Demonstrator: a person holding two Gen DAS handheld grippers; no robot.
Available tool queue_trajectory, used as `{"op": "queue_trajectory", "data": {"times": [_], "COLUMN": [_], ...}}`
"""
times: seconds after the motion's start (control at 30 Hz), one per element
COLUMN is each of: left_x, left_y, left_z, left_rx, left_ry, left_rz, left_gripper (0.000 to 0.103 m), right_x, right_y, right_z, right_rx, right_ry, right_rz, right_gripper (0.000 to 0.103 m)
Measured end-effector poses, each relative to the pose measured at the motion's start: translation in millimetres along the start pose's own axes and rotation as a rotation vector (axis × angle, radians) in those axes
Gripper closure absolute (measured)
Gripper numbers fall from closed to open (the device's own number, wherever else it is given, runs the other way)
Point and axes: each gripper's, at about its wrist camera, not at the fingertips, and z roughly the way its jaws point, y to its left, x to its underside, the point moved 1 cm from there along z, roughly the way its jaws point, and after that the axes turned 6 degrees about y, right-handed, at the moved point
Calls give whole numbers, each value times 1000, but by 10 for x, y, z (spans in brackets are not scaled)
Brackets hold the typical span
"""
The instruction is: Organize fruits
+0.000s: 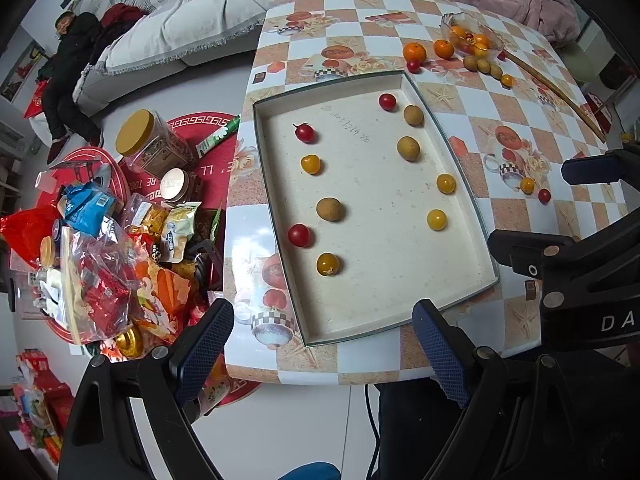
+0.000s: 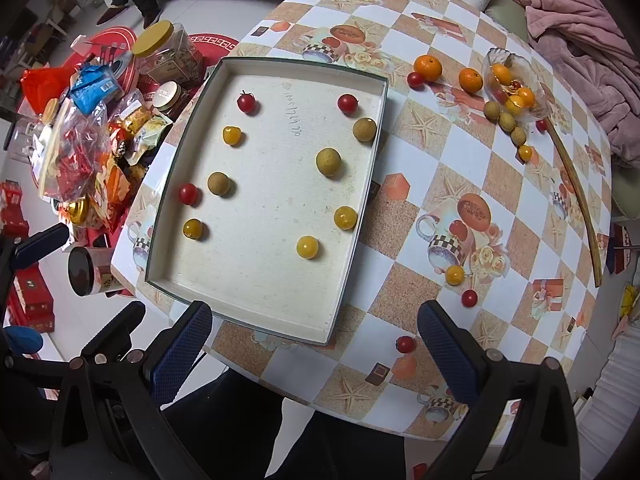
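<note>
Both held wide apart with nothing between the pads – left gripper [image 1: 322,354] hovering above the near edge of the tray [image 1: 486,264], right gripper [image 2: 316,354] above that same near edge but off toward the tray's right corner. Pointed pretty much straight down at the checkered table [image 2: 416,216].

Inside the tray, ten small fruits in two loose columns. Left column, far to near: red cherry tomato [image 2: 246,103], yellow one [image 2: 231,135], brown longan [image 2: 219,183] with another red tomato [image 2: 187,193] just beside it, then a darker yellow one [image 2: 193,229]. Right column: red tomato [image 2: 347,103], two longans [image 2: 364,129] [image 2: 328,162], two yellow tomatoes [image 2: 345,217] [image 2: 307,247].

Right of the tray, loose on the table – a yellow tomato [image 2: 455,275] and a red one [image 2: 469,298] near each other, plus another red [image 2: 405,344] close to the right gripper's right finger. Beyond the tray's far right corner: two mandarins [image 2: 427,68] [image 2: 471,80], a red tomato [image 2: 415,79], a glass bowl [image 2: 538,106] with more fruit, and a few longans [image 2: 491,110] trailing beside it.

Left of the tray, off the table – pile of snack bags [image 2: 80,140] and a yellow-lidded jar [image 2: 154,40].
</note>
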Motion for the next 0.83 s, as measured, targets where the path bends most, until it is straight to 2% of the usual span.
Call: {"op": "queue_trajectory", "data": {"times": [0.83], "left_x": [-40], "left_y": [-13], "left_z": [-26], "left_rx": [42], "left_ry": [-20], "left_rz": [0], "left_gripper": [11], "right_x": [-3], "right_y": [2], "right_z": [-2], "right_rx": [2], "right_ry": [0], "right_rz": [5], "right_gripper": [0]}}
